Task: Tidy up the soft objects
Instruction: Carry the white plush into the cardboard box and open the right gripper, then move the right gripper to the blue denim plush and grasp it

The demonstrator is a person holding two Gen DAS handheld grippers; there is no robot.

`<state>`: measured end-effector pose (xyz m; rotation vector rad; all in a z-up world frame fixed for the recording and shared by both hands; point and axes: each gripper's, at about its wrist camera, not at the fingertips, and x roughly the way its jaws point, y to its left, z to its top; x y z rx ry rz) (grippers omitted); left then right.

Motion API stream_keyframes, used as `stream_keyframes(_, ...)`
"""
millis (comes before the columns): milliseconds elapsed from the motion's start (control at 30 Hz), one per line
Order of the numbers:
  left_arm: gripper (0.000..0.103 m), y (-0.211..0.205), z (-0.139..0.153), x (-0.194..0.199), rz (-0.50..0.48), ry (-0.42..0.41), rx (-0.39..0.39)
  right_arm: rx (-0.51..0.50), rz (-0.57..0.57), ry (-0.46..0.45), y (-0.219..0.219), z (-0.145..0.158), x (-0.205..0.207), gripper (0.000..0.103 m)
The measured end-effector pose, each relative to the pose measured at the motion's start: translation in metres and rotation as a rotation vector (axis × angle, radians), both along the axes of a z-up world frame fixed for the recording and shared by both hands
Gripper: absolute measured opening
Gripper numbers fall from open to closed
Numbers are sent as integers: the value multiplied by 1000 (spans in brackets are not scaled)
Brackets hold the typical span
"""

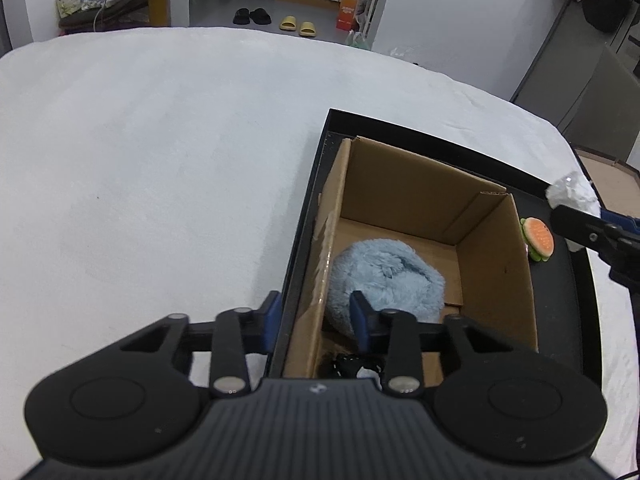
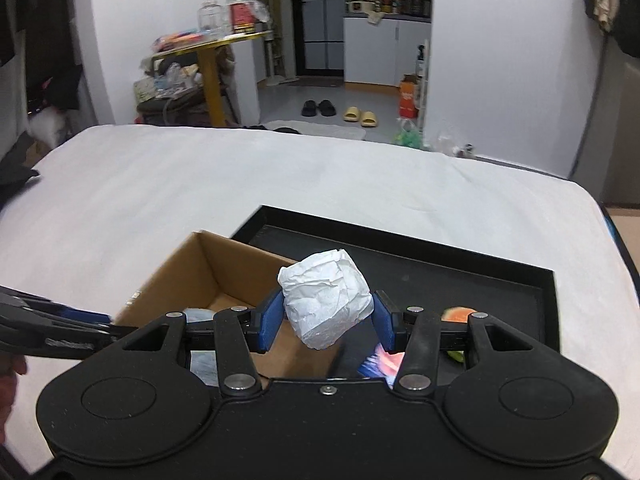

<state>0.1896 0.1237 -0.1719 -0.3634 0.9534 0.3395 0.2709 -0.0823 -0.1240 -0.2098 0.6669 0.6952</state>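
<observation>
An open cardboard box (image 1: 400, 184) stands in a black tray (image 1: 440, 136) on a white covered surface. A fluffy light-blue plush (image 1: 384, 276) lies inside the box. My left gripper (image 1: 316, 318) hovers over the tray's left rim and the box's left wall, its jaws partly apart and nothing pinched between them. My right gripper (image 2: 326, 316) is shut on a crumpled white paper wad (image 2: 324, 296), held above the box's right wall (image 2: 224, 264). In the left wrist view that wad (image 1: 574, 194) shows at the right edge. A small orange-and-green plush (image 1: 538, 240) sits in the tray right of the box.
The white surface (image 1: 160, 160) spreads wide to the left and behind the tray. A dark item (image 1: 348, 364) lies in the box's near corner. A blurred pink-and-blue thing (image 2: 380, 362) lies in the tray under the right gripper. Slippers and clutter sit on the floor beyond.
</observation>
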Motion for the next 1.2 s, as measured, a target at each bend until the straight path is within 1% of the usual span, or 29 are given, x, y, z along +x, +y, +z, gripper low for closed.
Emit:
stream_keyframes(100,25,1,-3,0,-1,-6,-16,-13,32,-8,13,2,-3,47)
stream_keyframes(233,13,5,-6,1,-2,-12,-42,-26,69,-4,28,2,-7,47)
stream_keyframes(267,12,6,-6,1,-1,-13,-49,-30,78,-4,32,2,-8,47)
stream_keyframes(633,12,16,-9,-1,1,-24,-107,-51,136,29,65,-4,-14,47)
stream_keyframes(767,12,18,-9,-1,3,-26,-123,-12,139,76,72,-5,-11,51)
stream_keyframes(867,12,20,-10,-1,6,-26,-136,-33,154,76,77,-7,-16,52)
stream_keyframes(1200,13,21,-9,-2,12,-21,-137,-45,146,89,70,-6,-26,52)
